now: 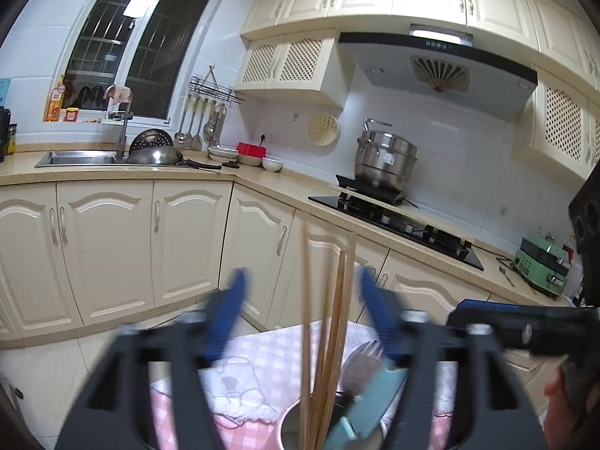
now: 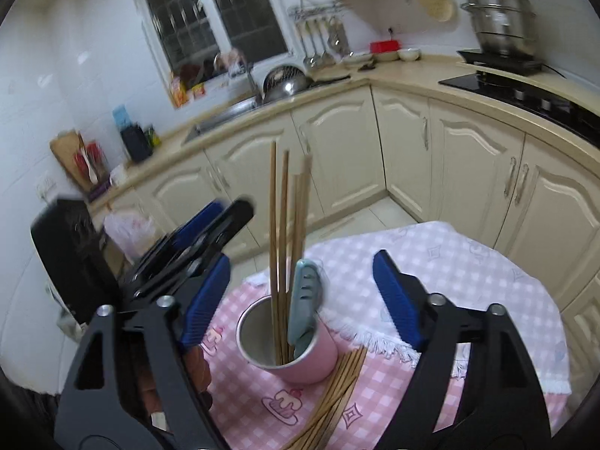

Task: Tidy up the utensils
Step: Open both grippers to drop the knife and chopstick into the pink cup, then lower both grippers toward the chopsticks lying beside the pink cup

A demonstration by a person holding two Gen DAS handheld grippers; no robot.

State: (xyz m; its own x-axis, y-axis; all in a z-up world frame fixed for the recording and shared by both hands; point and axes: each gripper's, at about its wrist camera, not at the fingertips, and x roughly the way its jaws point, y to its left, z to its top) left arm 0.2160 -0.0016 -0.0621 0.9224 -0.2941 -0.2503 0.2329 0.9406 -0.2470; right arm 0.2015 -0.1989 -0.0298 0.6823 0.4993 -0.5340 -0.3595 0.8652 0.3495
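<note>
A pink cup with a steel inside stands on the pink checked tablecloth. In it stand several wooden chopsticks and a utensil with a teal handle. More chopsticks lie flat on the cloth in front of the cup. My right gripper is open and empty, its blue pads on either side of the cup. My left gripper is open and empty above the cup, with the chopsticks and teal handle between its fingers. The left gripper also shows in the right wrist view.
The small table stands in a kitchen. Cream cabinets run along the far side under a counter with a sink, metal bowls, a black hob and a steel pot. A green appliance sits at the right.
</note>
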